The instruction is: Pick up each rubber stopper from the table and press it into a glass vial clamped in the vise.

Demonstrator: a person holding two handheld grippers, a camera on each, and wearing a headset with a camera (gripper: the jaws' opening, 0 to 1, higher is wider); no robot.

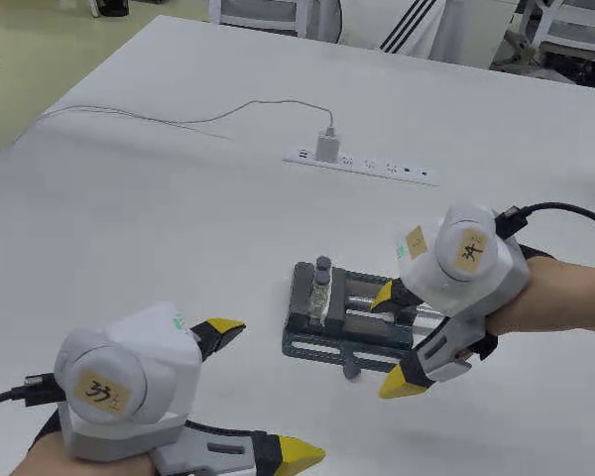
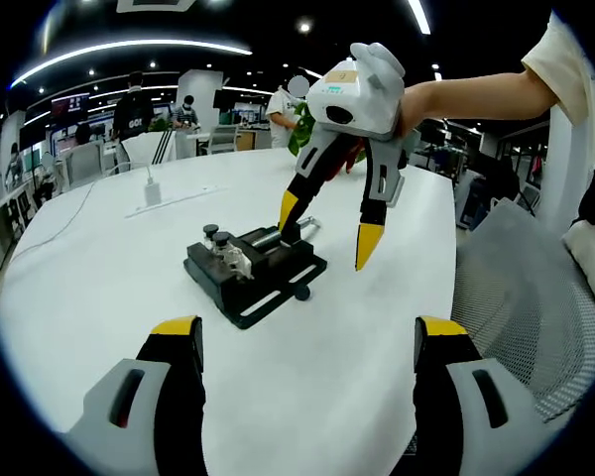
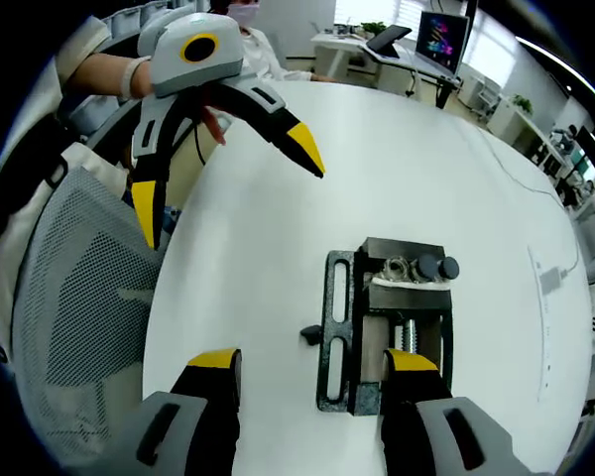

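Fingers (image 1: 407, 382) of right gripper (image 1: 395, 339) spread, empty; left gripper (image 1: 263, 389) same. Small dark piece, likely stopper (image 1: 352, 372), on table (image 1: 129, 218) just beside vise (image 1: 317, 345); vials (image 1: 322, 288) clamped upright. I judge stopper light, soft, grippy: pinch across sides. Glass fragile. Table white, smooth; power strip (image 1: 362, 164) beyond.

Sticker (image 1: 104, 390) on left tool (image 1: 273, 390): "33". Rest illegible.

Head view looks down, all share vise (image 2: 278, 270)
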